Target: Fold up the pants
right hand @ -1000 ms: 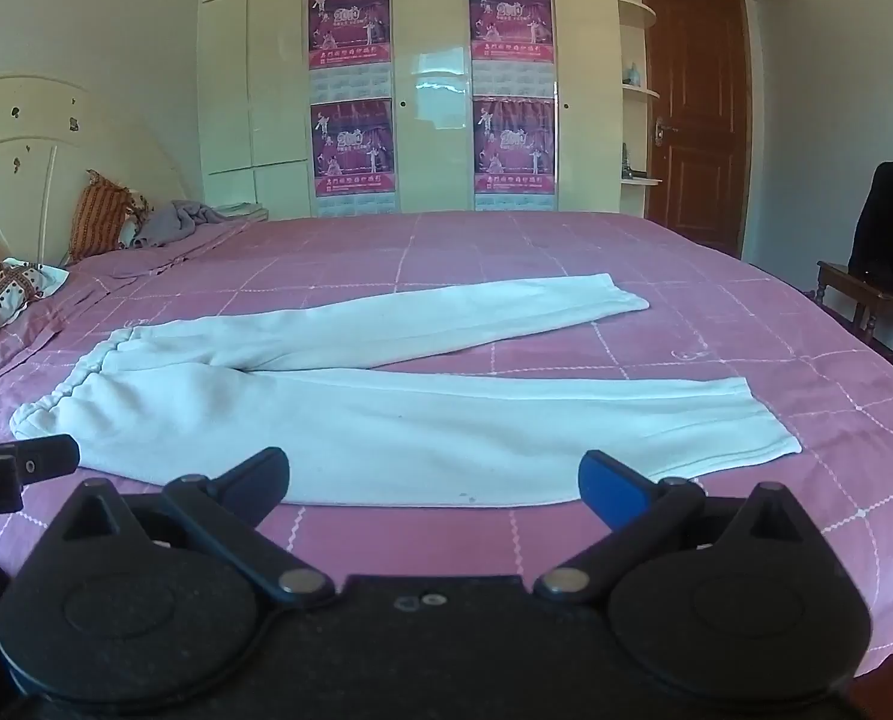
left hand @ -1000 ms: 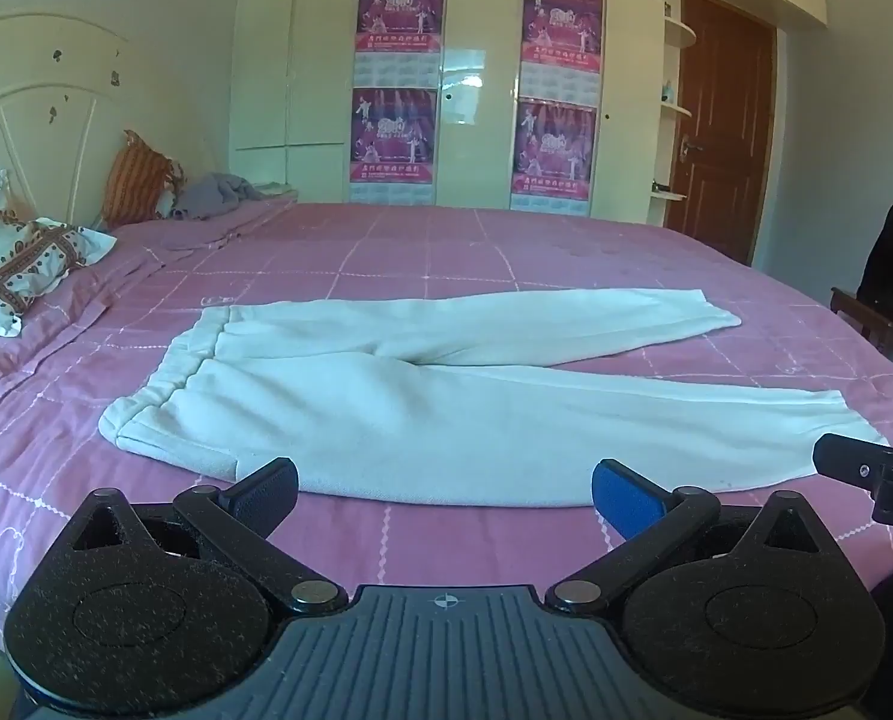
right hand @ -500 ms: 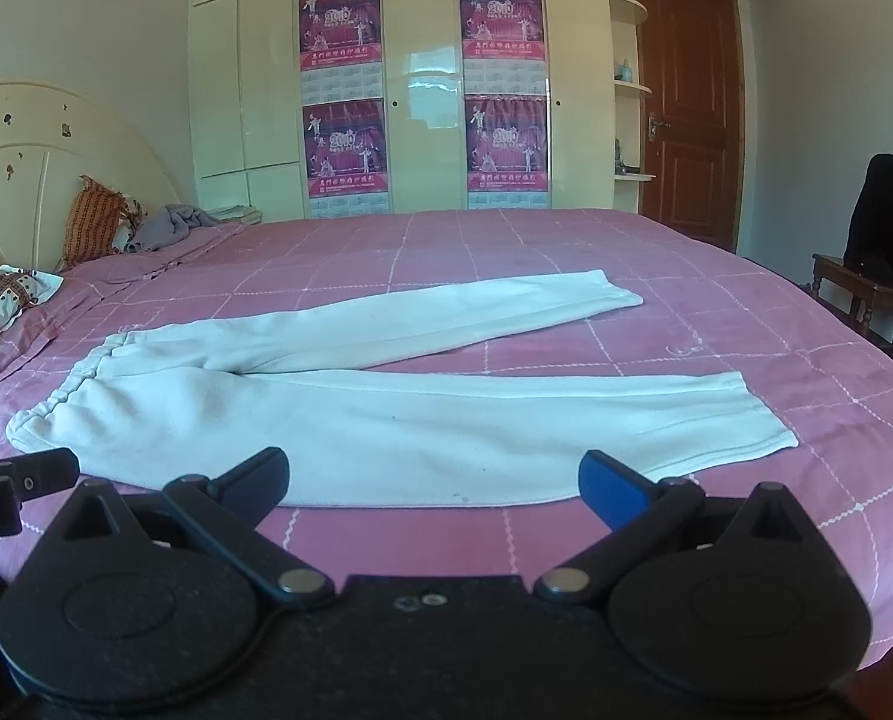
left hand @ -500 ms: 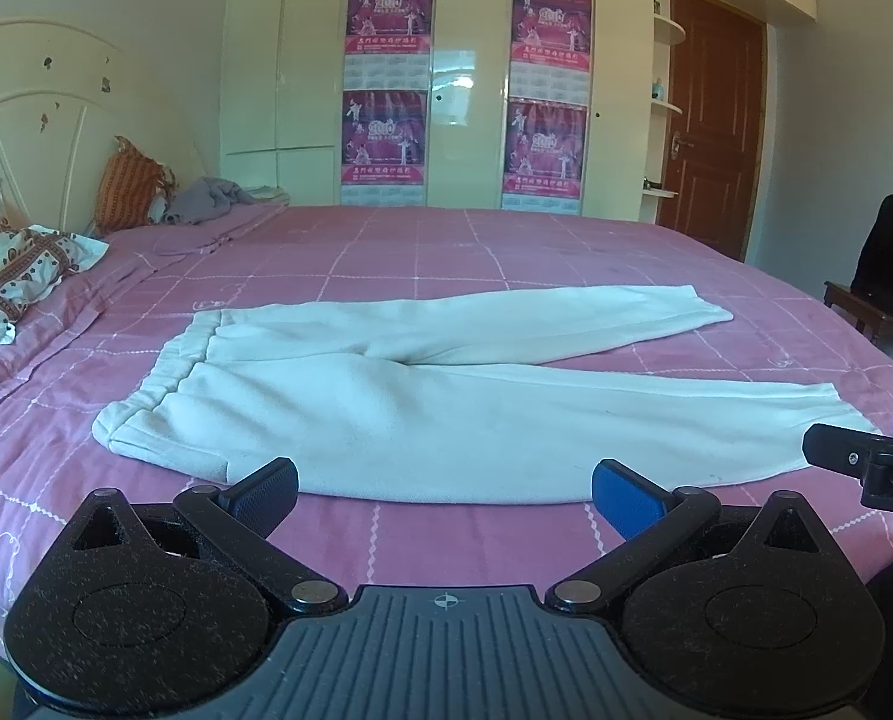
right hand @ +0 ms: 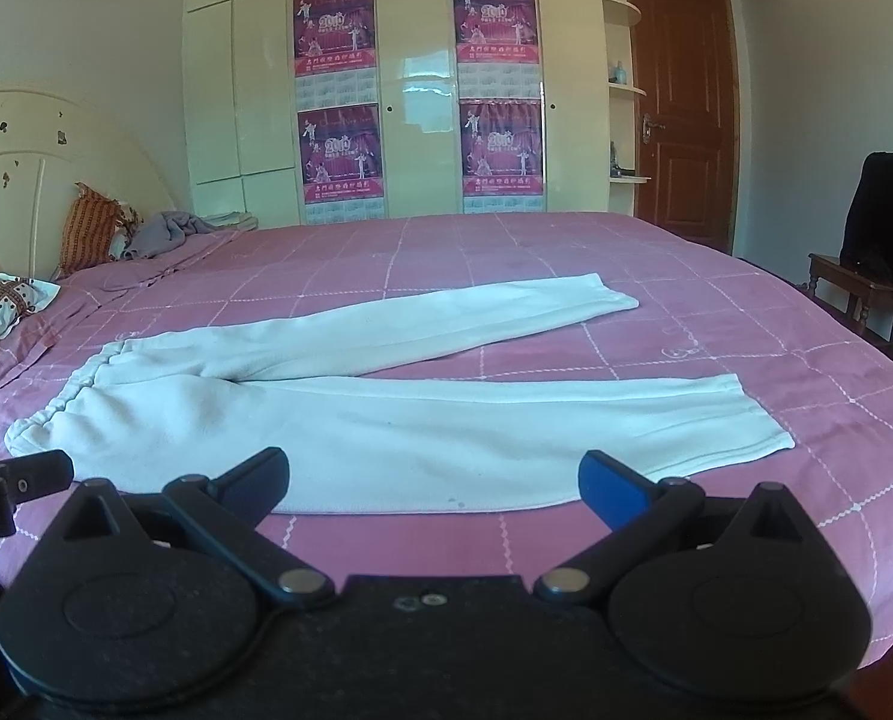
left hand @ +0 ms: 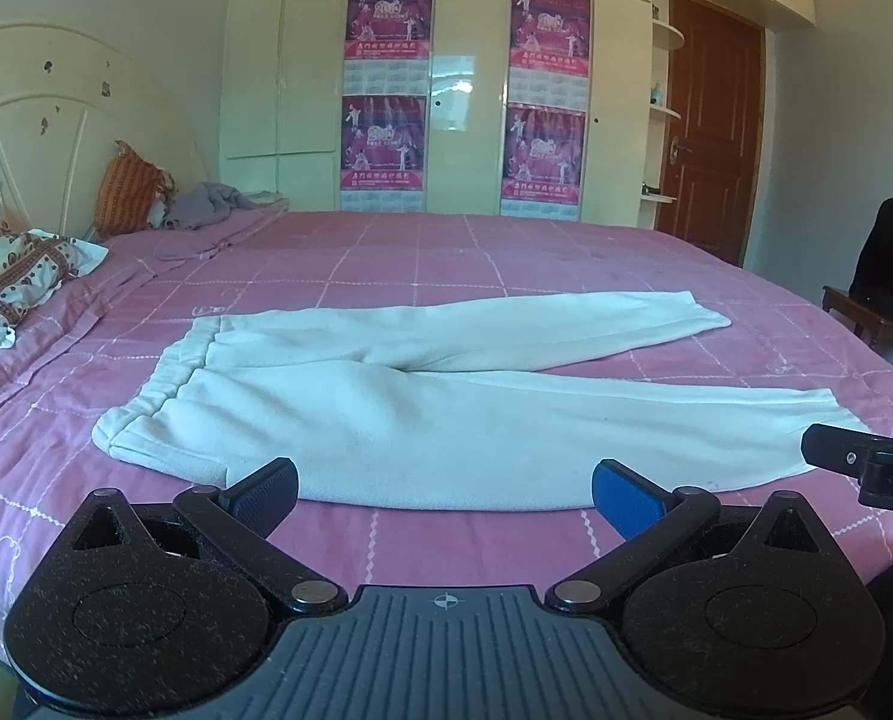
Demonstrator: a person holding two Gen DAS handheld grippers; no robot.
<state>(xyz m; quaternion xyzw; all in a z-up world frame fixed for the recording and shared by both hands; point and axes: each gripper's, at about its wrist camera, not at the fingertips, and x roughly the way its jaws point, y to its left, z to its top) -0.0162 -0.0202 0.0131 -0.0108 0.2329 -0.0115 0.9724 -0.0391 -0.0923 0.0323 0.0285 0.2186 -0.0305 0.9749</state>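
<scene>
White pants lie flat on the bed, unfolded, soft fleecy knit w/ a faint nap. Ribbed, gathered waistband twd the headboard side; legs run out to the right and splay into a narrow V. Far leg angles away, near leg runs roughly parallel to the bed's front edge, cuff end squared off. A couple of small dark specks near the front hem of the near leg.

Bed cover: pink quilted fabric w/ a white stitched grid, mostly smooth, slight rumpling by the pillows.

Left claw: jaws spread wide, nothing btwn them, held above the bed edge just short of the pants' near hem, not touching cloth. Fingers are matte black speckled plastic; one pad dark and textured, the other blue.

Right claw: also wide apart and empty, same position short of the hem, twd the cuff end. Each claw's tip shows at the edge of the other's view.

Bkgd: cream curved headboard, patterned pillow, striped orange cushion, grey crumpled cloth, glossy cream wardrobe w/ four magenta posters, brown panelled door, wooden chair w/ dark garment.
</scene>
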